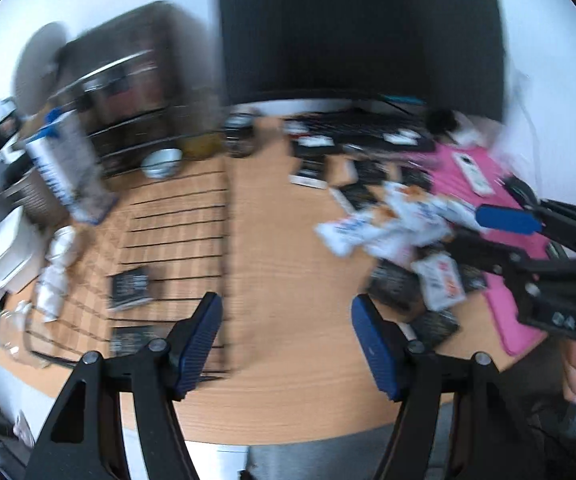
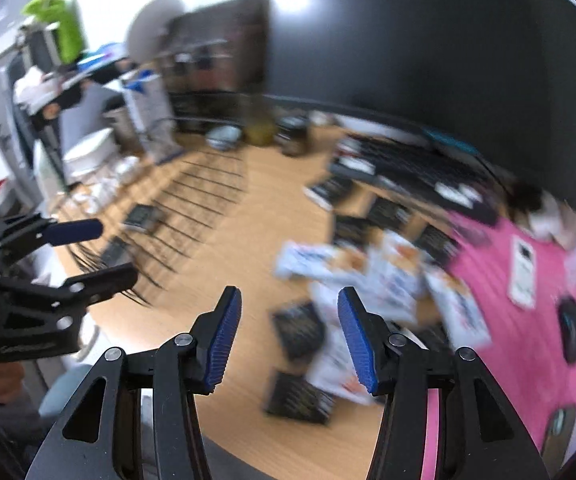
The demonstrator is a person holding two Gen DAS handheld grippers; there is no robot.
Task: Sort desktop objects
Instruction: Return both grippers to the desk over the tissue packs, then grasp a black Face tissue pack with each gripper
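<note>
wooden desk (image 1: pixel 280 240), both grippers hovering, fingers (image 2: pixel 224 344) parted

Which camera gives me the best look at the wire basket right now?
Left wrist view: the wire basket fills its left half, with dark packets visible inside despite blur. The right wrist view shows the wire basket smaller, farther off and partly hidden by the left gripper.

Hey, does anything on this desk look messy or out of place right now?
Yes. White snack packets and black packets lie jumbled and overlapping in a heap beside the pink mat, not sorted.
</note>
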